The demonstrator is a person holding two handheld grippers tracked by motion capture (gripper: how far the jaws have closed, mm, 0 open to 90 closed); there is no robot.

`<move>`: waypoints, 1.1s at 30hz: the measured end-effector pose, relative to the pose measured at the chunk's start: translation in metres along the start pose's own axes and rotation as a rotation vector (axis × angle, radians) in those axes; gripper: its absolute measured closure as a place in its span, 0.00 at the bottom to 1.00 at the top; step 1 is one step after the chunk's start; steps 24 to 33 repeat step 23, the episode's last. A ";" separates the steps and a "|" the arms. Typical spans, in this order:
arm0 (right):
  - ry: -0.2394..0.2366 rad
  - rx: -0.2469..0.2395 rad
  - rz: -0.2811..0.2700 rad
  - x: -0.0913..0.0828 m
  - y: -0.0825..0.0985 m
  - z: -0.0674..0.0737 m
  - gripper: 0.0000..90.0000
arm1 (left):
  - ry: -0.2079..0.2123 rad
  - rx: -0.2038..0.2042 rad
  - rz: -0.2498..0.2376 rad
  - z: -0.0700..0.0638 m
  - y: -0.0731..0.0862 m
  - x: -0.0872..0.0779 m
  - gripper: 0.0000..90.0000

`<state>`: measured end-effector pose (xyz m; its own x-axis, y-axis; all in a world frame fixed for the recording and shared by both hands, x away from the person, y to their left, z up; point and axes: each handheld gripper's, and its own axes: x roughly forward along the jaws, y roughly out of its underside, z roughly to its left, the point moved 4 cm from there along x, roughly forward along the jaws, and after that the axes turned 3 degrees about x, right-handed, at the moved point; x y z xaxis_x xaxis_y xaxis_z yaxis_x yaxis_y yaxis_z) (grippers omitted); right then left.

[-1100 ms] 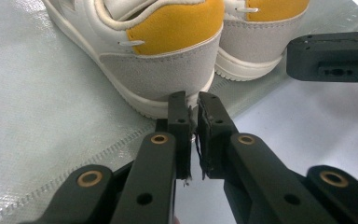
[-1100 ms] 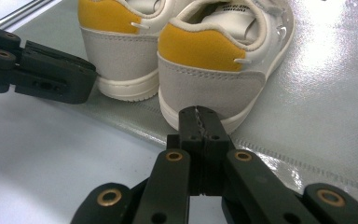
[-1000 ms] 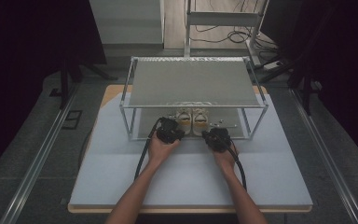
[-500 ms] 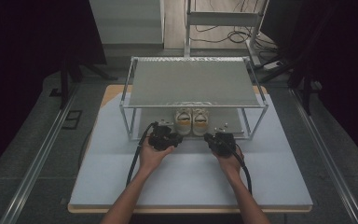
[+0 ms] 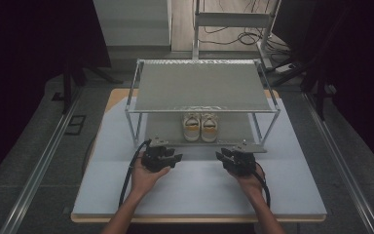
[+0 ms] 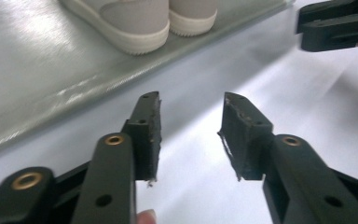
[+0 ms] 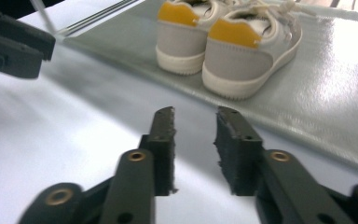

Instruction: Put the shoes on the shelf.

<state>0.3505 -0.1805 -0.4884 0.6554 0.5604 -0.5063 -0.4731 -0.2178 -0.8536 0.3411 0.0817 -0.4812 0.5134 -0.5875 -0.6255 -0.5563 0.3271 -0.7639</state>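
Left gripper (image 5: 168, 158) is in the person's left hand (image 5: 145, 176), low over the table (image 5: 199, 187), just in front of the rack (image 5: 202, 87). Jaws apart, nothing between them; in the left gripper view (image 6: 191, 123) only bare table shows through the gap.

Right gripper (image 5: 226, 157) is in the right hand (image 5: 249, 179), same depth, near the rack's front right leg. Jaws also apart and empty, gap a bit narrower in the right gripper view (image 7: 193, 135).

The two grippers are well apart, tips angled toward each other.

Shoes (image 5: 200, 127) sit as a pair on the rack's lower shelf (image 7: 335, 93), under the top shelf, side by side and touching or nearly so, heels toward the person. Grey with cream soles and yellow heel tabs (image 7: 209, 35). Neither gripper touches them.

Black cable (image 5: 126, 178) trails from left gripper along the forearm.
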 end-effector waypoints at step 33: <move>0.064 0.065 0.045 -0.043 0.047 -0.023 0.32 | -0.184 -0.044 0.039 0.033 0.067 -0.035 0.35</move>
